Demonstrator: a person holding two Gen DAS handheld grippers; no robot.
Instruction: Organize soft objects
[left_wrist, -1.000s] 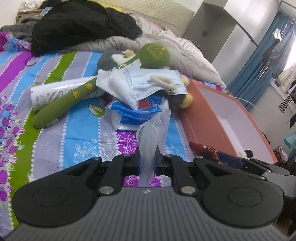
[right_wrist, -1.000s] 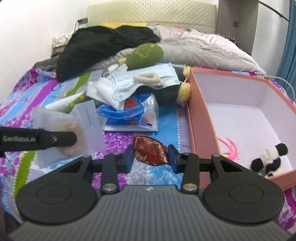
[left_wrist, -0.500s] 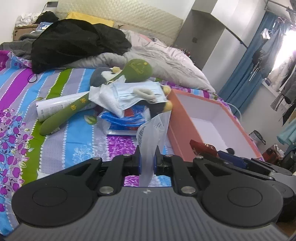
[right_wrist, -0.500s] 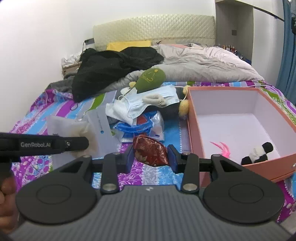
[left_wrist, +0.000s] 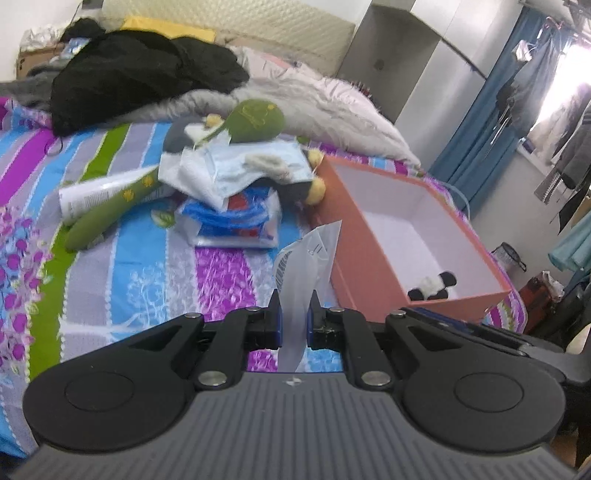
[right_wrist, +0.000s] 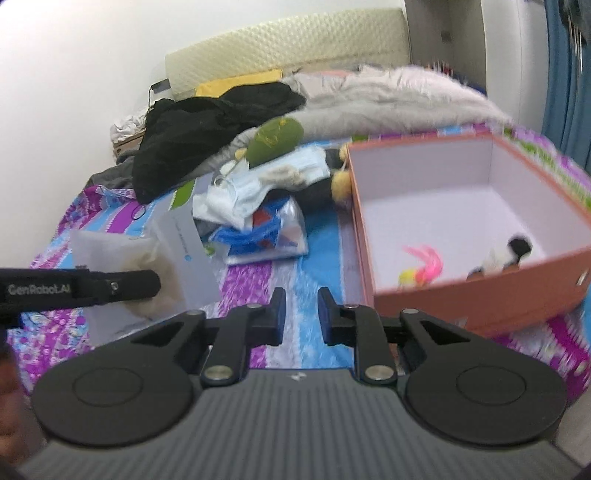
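My left gripper (left_wrist: 294, 317) is shut on a clear plastic packet (left_wrist: 308, 266) and holds it above the striped bedspread, left of the orange box (left_wrist: 354, 236). The packet and the left gripper also show in the right wrist view (right_wrist: 122, 258), at the left. My right gripper (right_wrist: 301, 314) is empty, its jaws a little apart, near the box's (right_wrist: 476, 295) front left corner. The red pouch it held is out of sight. In the box lie a small panda toy (right_wrist: 509, 254) and a pink feathery toy (right_wrist: 421, 262).
A pile sits mid-bed: a green plush (left_wrist: 255, 120), face masks (left_wrist: 236, 170), a blue-and-white bag (left_wrist: 236, 225), a white tube (left_wrist: 99, 192). Black clothes (left_wrist: 140, 77) and a grey blanket (left_wrist: 314, 99) lie behind. Blue curtains (left_wrist: 476, 129) hang at the right.
My right gripper no longer holds the red pouch and its jaws have opened a little. Both grippers have shifted, with the box nearer the right one. The left still holds the packet.
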